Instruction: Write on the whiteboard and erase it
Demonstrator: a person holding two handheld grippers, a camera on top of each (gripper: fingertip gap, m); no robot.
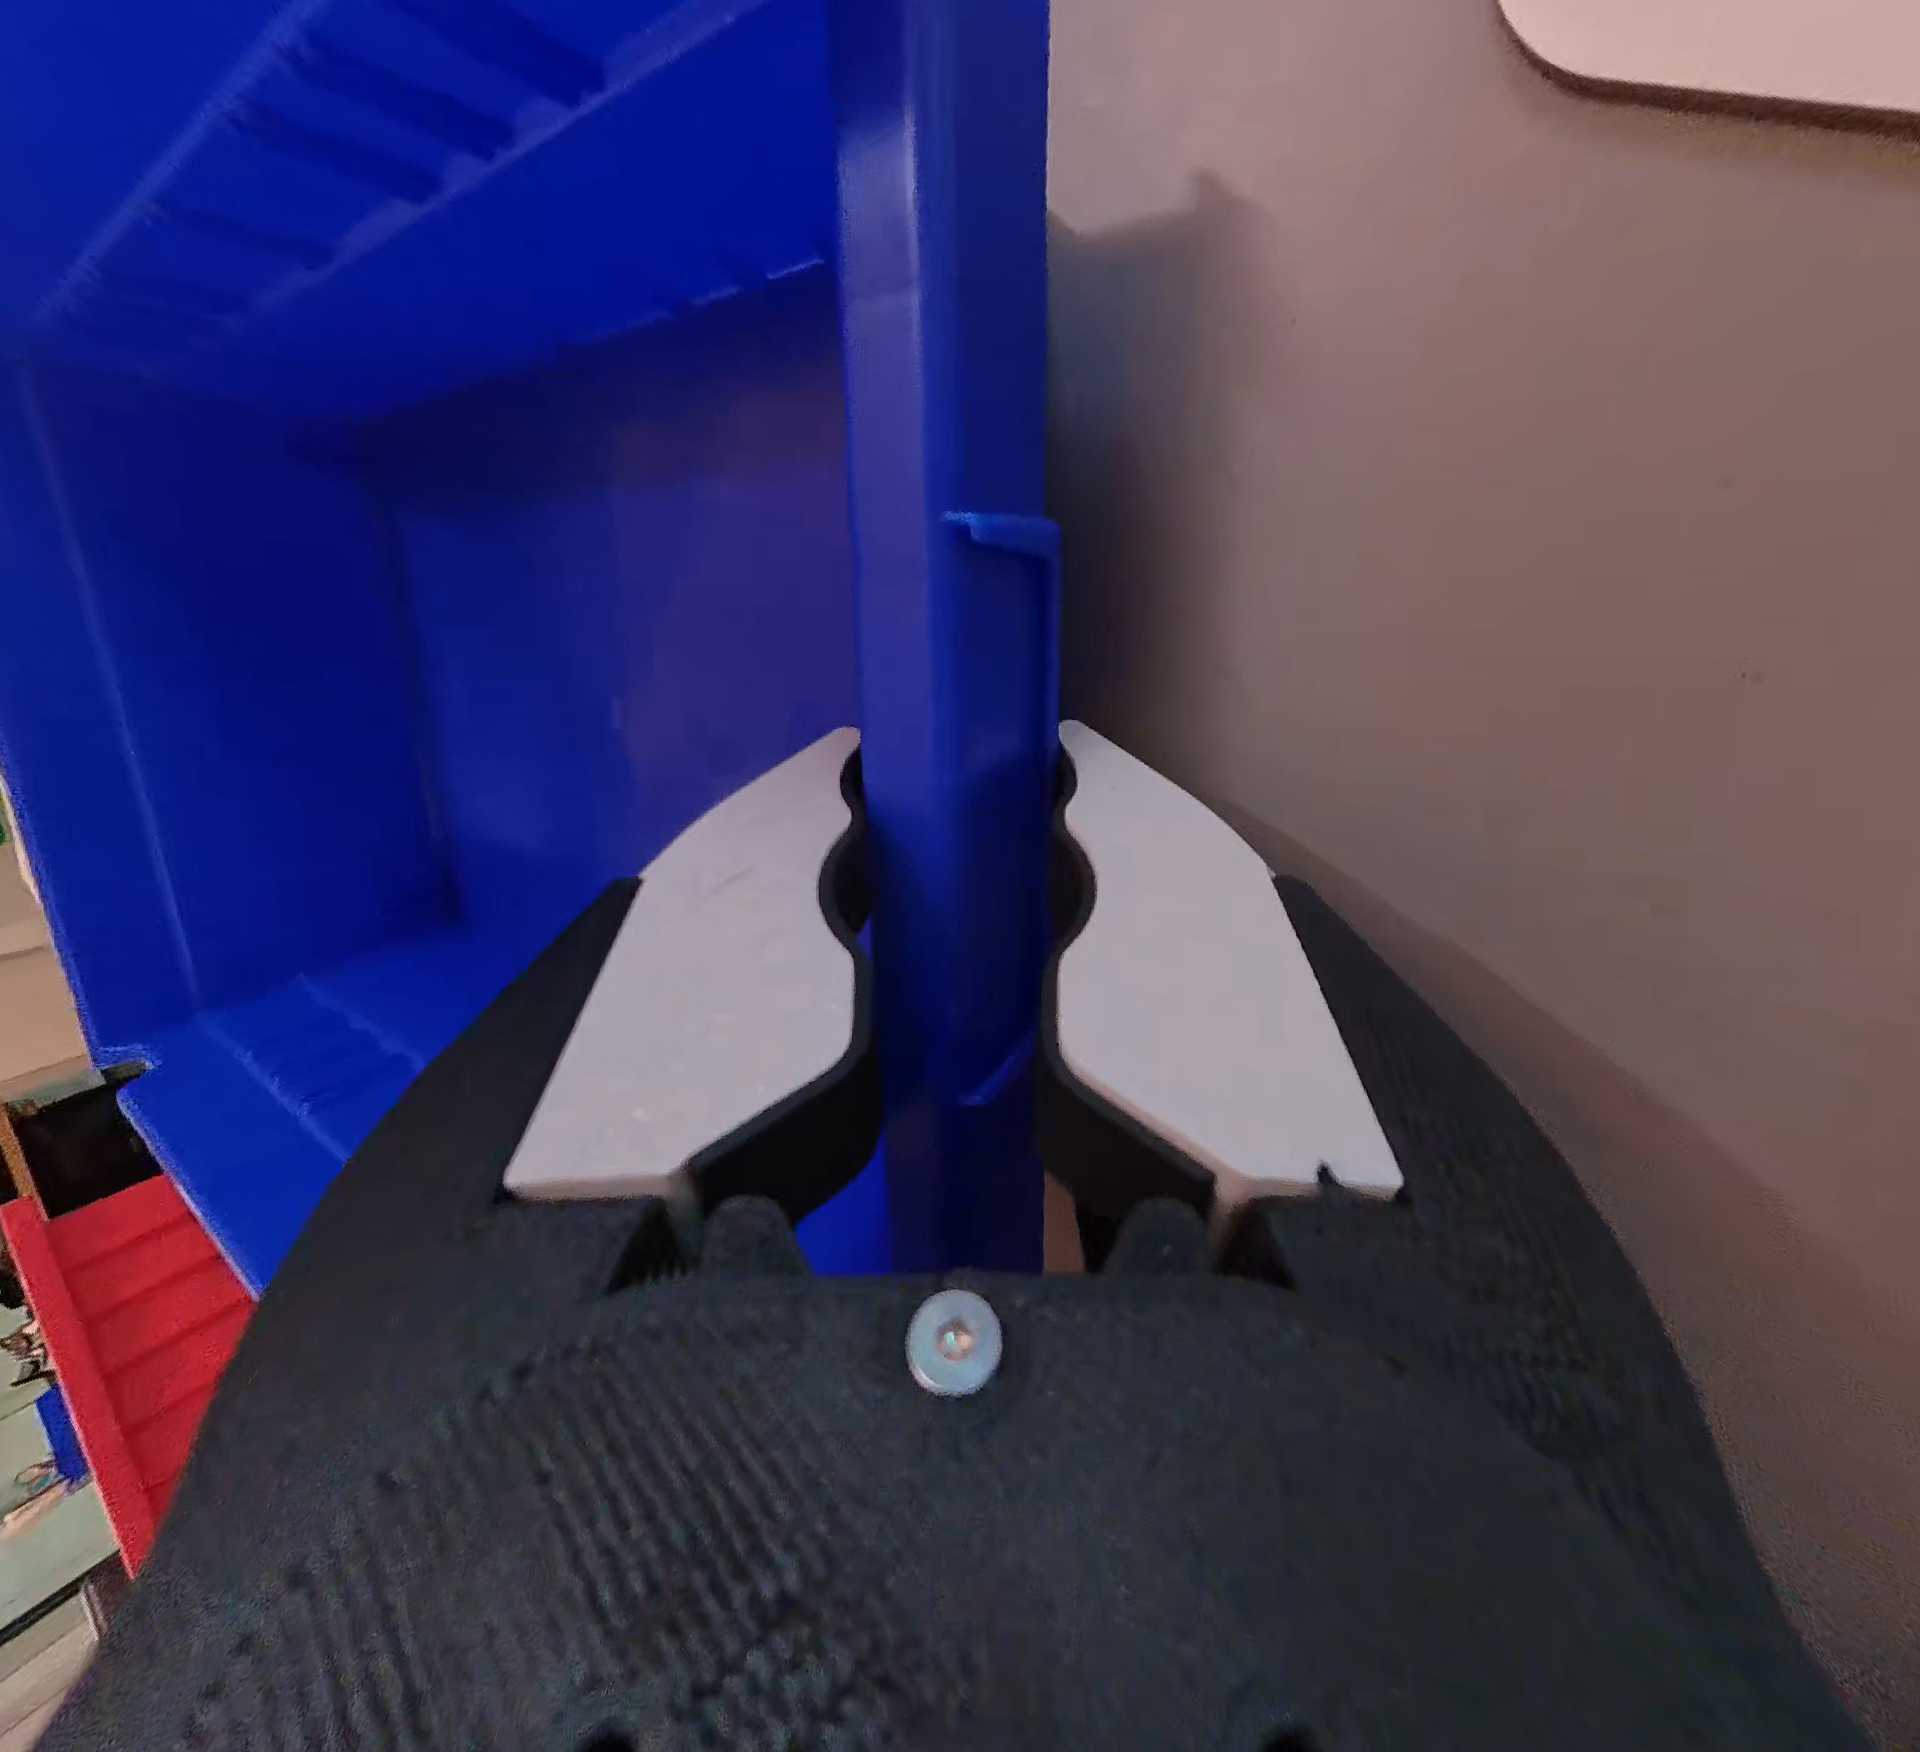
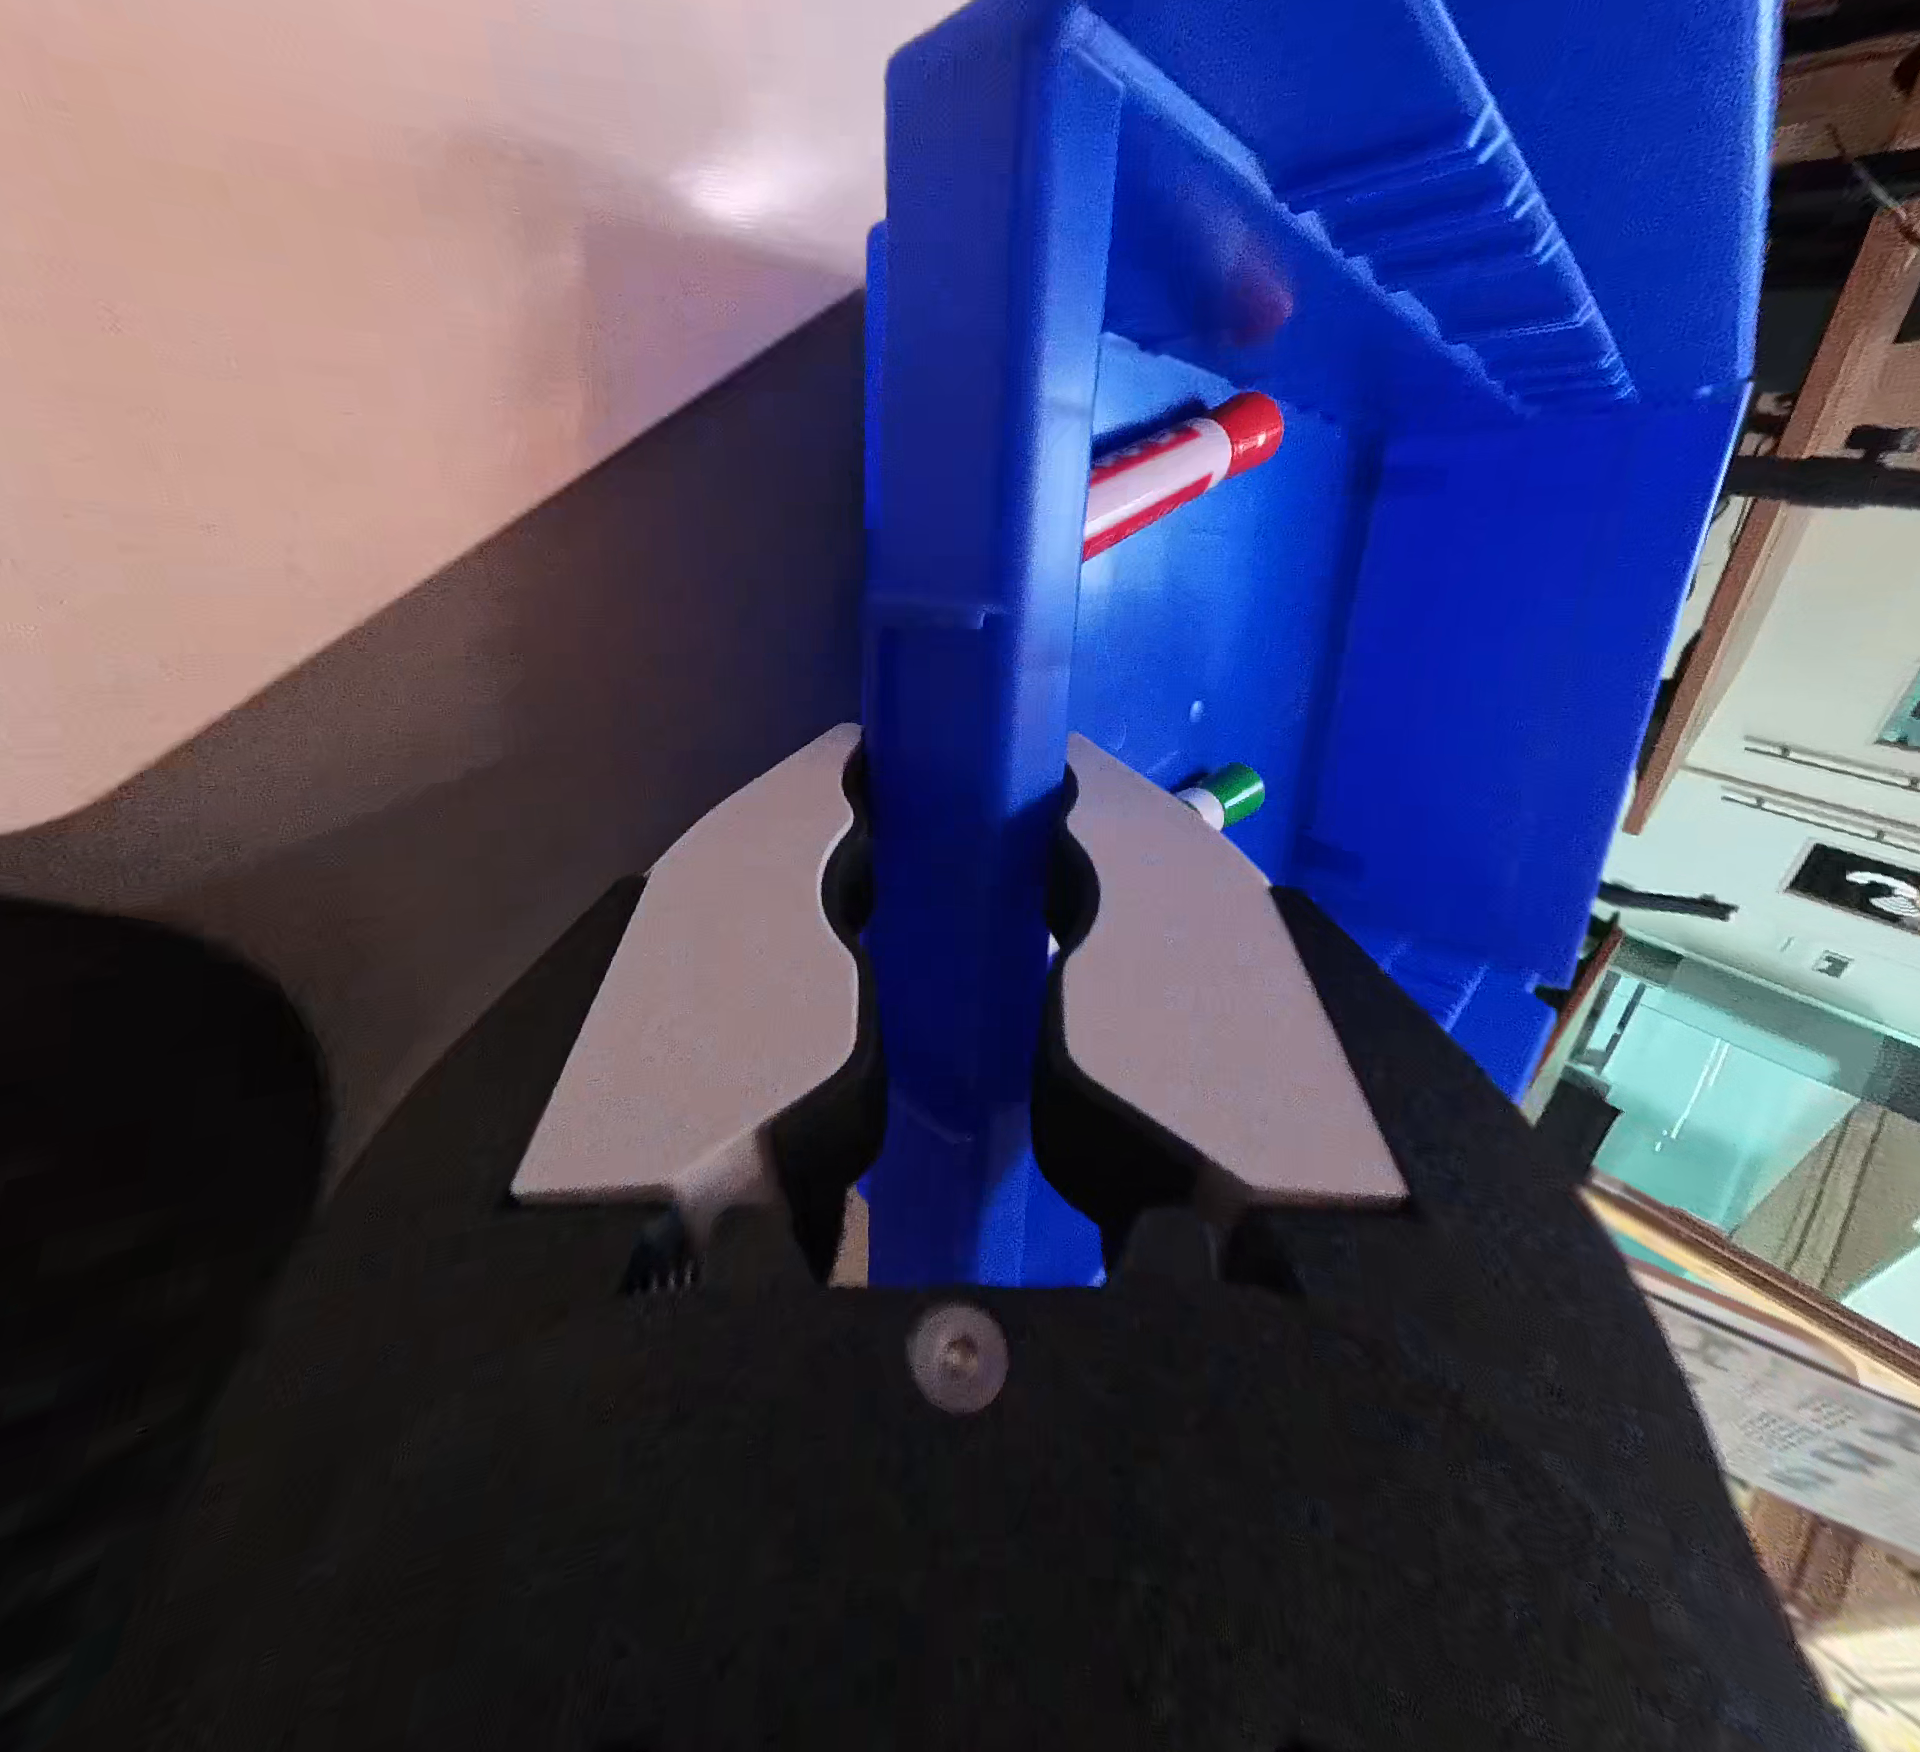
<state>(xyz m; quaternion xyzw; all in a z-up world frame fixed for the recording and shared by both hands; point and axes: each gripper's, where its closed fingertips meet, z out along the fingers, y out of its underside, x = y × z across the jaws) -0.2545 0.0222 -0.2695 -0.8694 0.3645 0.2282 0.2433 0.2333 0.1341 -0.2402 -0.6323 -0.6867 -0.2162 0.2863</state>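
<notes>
Two claws, left claw (image 1: 958,757) and right claw (image 2: 961,757), each clamping one blue bin (image 1: 416,559) rim, two markers (image 2: 1184,476) inside

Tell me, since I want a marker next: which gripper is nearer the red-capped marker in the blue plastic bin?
Right. The right gripper clamps the bin wall beside the marker; the left gripper's view shows no marker.

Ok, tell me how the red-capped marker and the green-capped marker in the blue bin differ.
The red-capped marker shows much of its white and red barrel; the green-capped marker shows little more than its cap, the rest hidden behind the right tool's finger. In the picture the red one sits higher, farther from that tool; the green one sits right beside its fingertip. Both lie inside the blue bin.
</notes>
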